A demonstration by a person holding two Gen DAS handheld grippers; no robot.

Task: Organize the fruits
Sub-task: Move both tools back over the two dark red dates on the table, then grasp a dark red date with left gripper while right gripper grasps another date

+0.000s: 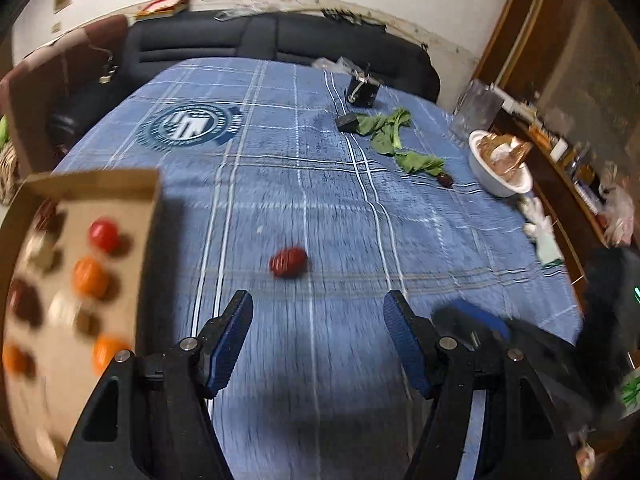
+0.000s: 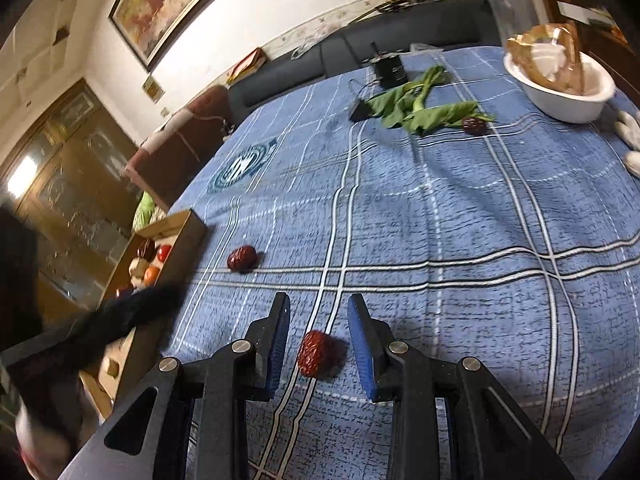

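Observation:
In the left wrist view my left gripper (image 1: 318, 310) is open and empty above the blue checked tablecloth. A wrinkled red date (image 1: 289, 262) lies just ahead of it. A cardboard box (image 1: 150, 216) at the left holds several small red, orange and dark fruits. In the right wrist view my right gripper (image 2: 319, 318) is open, with a red date (image 2: 316, 353) lying on the cloth between its fingers, untouched. A second date (image 2: 241, 258) lies near the box (image 2: 188, 236), a third date (image 2: 475, 125) beside green leaves. The right gripper (image 1: 480, 320) shows blurred in the left wrist view.
A white bowl (image 2: 560, 96) with a crinkled wrapper stands far right. Green leaves (image 2: 416, 108) and black devices (image 2: 390, 70) lie at the far side. A dark sofa and wooden cabinets surround the table. White gloves (image 1: 540, 228) lie at the right edge.

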